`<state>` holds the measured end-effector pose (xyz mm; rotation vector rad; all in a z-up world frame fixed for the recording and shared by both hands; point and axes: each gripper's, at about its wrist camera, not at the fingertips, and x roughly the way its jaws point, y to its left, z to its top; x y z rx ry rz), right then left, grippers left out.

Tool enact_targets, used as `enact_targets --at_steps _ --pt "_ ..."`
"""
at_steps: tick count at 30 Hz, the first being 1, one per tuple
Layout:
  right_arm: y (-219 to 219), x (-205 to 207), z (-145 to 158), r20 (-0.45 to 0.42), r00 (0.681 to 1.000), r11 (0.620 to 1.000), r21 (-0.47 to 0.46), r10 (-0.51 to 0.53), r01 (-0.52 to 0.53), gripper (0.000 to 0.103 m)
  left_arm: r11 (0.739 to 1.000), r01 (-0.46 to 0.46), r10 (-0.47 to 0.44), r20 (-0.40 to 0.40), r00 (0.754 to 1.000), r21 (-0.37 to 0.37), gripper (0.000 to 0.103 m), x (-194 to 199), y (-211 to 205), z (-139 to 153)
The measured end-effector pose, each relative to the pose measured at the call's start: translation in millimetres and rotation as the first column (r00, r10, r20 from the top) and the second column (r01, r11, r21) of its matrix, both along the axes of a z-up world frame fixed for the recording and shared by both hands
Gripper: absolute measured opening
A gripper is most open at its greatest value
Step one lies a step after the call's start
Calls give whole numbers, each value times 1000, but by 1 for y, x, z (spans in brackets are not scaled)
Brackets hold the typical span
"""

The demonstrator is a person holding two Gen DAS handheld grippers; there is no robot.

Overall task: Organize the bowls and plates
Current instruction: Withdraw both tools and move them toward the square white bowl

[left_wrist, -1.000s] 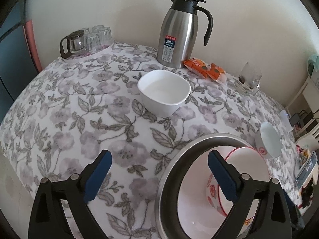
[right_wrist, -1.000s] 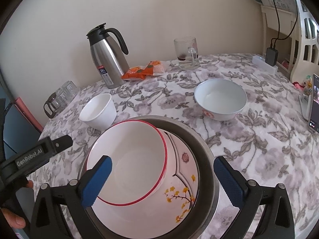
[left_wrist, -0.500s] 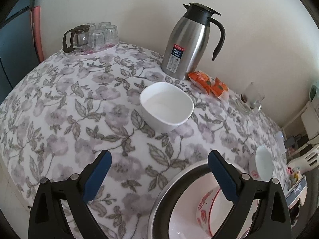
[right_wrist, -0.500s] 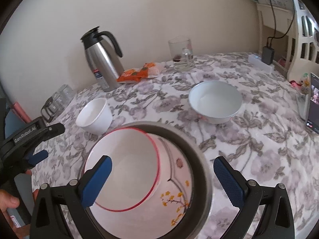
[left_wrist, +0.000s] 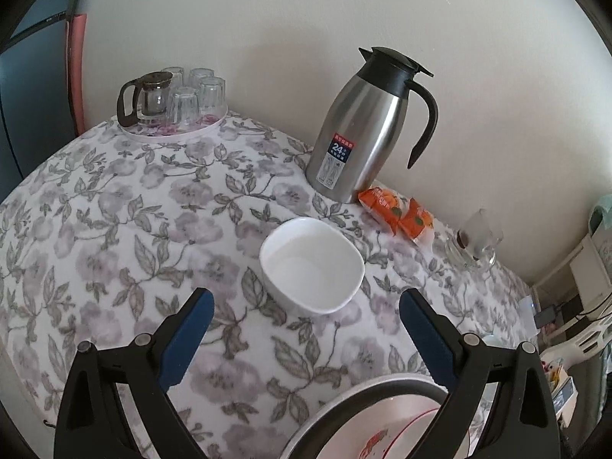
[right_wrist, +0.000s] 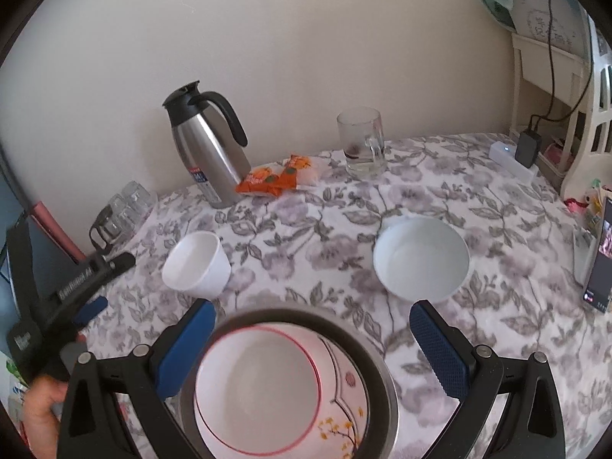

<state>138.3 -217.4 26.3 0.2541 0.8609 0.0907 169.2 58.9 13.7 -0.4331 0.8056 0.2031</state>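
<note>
1. We see the square white bowl [left_wrist: 311, 264] standing upright on the counter [left_wrist: 114, 229], just ahead of our left claw [left_wrist: 306, 325] and roughly centred between its blue pads [left_wrist: 187, 336]; it is apart from both.
2. Our left claw is spread wide and holds nothing.
3. Below our right claw [right_wrist: 311, 338] sits the metal basin [right_wrist: 382, 375], with a red-rimmed bowl [right_wrist: 260, 386] nested on a flower-painted plate [right_wrist: 344, 413] inside it. The basin's rim lies between the spread pads; we cannot tell whether the left-side pad touches it.
4. Our right claw is also spread wide and grips nothing.
5. The round white bowl [right_wrist: 420, 260] stands on the counter ahead and to the right of the right claw, well apart from the square white bowl [right_wrist: 197, 264].
6. In the right wrist view, the left claw [right_wrist: 90, 308] appears at the left edge, near the square bowl.
7. Along the far wall stand the steel flask [left_wrist: 359, 130], orange snack packets [left_wrist: 397, 218], a glass mug [right_wrist: 361, 141] and a tray of glasses [left_wrist: 176, 95]. Bare cloth lies between the two bowls.
</note>
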Motion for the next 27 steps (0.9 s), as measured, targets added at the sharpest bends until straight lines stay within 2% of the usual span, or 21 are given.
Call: enact_targets --at_steps 8,13,18,23,27 --pt "23 23 39 56 995 994 -78 78 -73 103 1000 6 -7 13 1000 9 98 16 10 2" --pt "37 36 56 70 990 989 -99 120 -113 103 1000 11 -11 -10 1000 -2 98 28 16 -5" --pt "51 55 55 38 985 983 -80 166 -163 103 1000 3 -4 -57 998 -9 98 36 23 -15" --pt "69 78 49 -16 978 968 -140 207 -207 103 998 -9 4 -86 996 -59 98 46 38 -24" --pt "84 98 40 -68 969 962 -120 237 -244 103 993 -33 18 -123 992 -115 98 54 50 -36"
